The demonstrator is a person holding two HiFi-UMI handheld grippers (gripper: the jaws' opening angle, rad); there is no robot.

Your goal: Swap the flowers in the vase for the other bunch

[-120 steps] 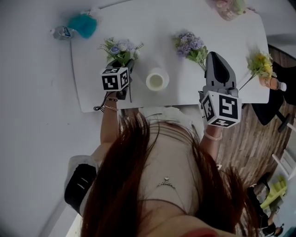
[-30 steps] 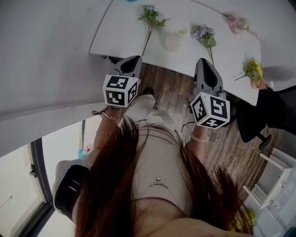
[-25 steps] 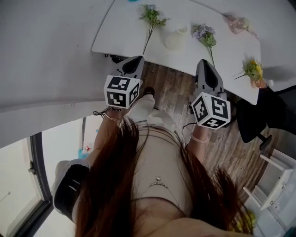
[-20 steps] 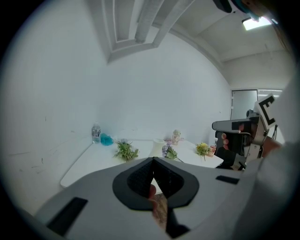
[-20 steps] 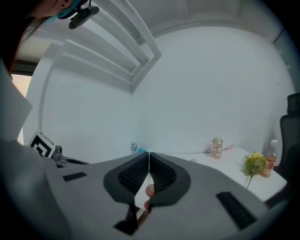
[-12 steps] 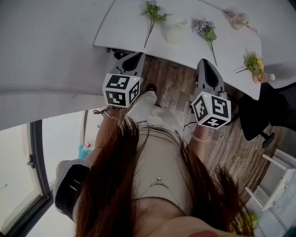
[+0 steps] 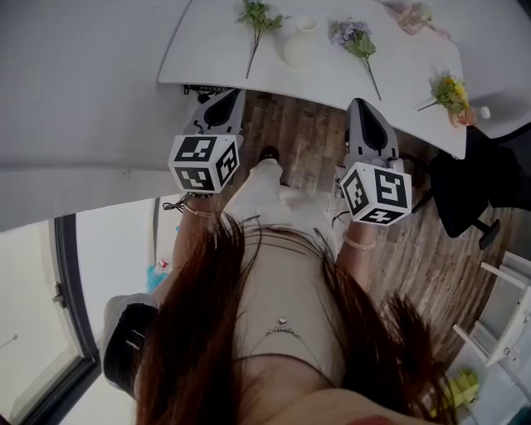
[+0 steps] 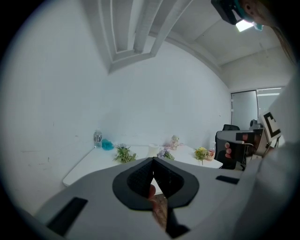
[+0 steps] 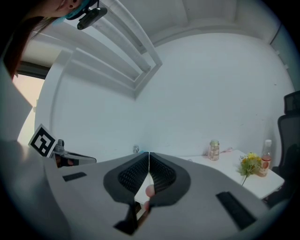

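Observation:
A white vase (image 7: 299, 47) stands on the white table (image 7: 398, 83), and I see no flowers in it. A green and pale-blue bunch (image 7: 255, 17) lies on the table left of it. A purple bunch (image 7: 354, 37) lies to its right. Both my grippers are off the table, held over the wooden floor. My left gripper (image 7: 224, 100) is shut and empty, its tip short of the table's near edge. My right gripper (image 7: 366, 109) is shut and empty too. In the left gripper view the shut jaws (image 8: 153, 162) point at the table, with the vase (image 8: 153, 150) far ahead.
A yellow bunch (image 7: 449, 88) and a small bottle lie at the table's right end, with a pink item (image 7: 413, 15) behind. A water bottle (image 8: 97, 138) and a teal object (image 8: 107, 144) sit at the far left corner. A black office chair (image 7: 477, 187) stands on the right.
Since the earliest frame both grippers have drawn back from the flowers to beyond the table's edge. Over the last second the table has slid further up the head view.

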